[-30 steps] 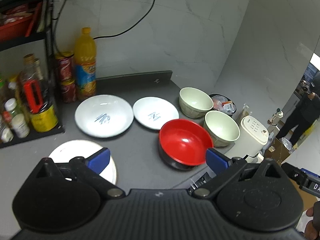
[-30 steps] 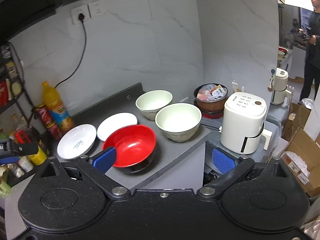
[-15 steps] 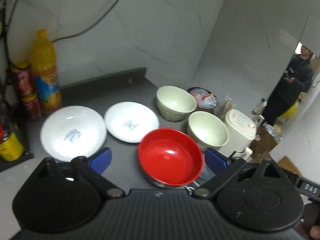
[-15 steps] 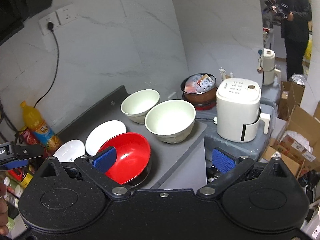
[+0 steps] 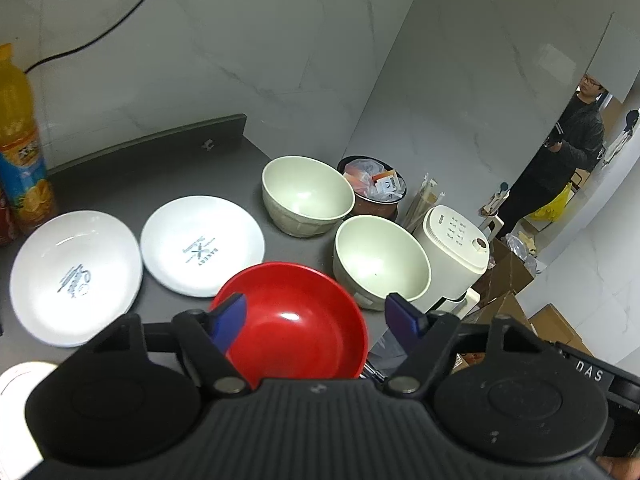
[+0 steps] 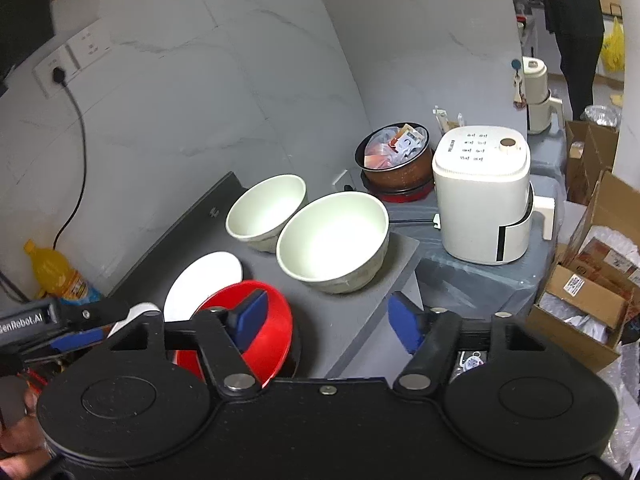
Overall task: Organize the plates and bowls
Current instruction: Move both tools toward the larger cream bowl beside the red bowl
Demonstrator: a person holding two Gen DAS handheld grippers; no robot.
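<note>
A red bowl (image 5: 296,328) sits at the front of the grey counter (image 5: 160,168), with two cream bowls (image 5: 380,260) (image 5: 304,196) behind and right of it. Two white plates (image 5: 200,244) (image 5: 72,276) lie to its left; a third plate's edge (image 5: 16,376) shows at the lower left. My left gripper (image 5: 316,320) is open above the red bowl, empty. My right gripper (image 6: 328,316) is open, hovering in front of the nearer cream bowl (image 6: 332,236), with the red bowl (image 6: 248,328) under its left finger. The left gripper (image 6: 60,328) shows at the right wrist view's left edge.
An orange drink bottle (image 5: 20,148) stands at the back left. A white air fryer (image 6: 484,192) and a brown pot of packets (image 6: 396,156) sit on a lower surface right of the counter. Cardboard boxes (image 6: 588,292) lie on the floor. A person (image 5: 568,156) stands in the doorway.
Both grippers have moved right and closer over the bowls. The red bowl now lies between the left gripper's fingers. Both jaws are less wide open than before.
</note>
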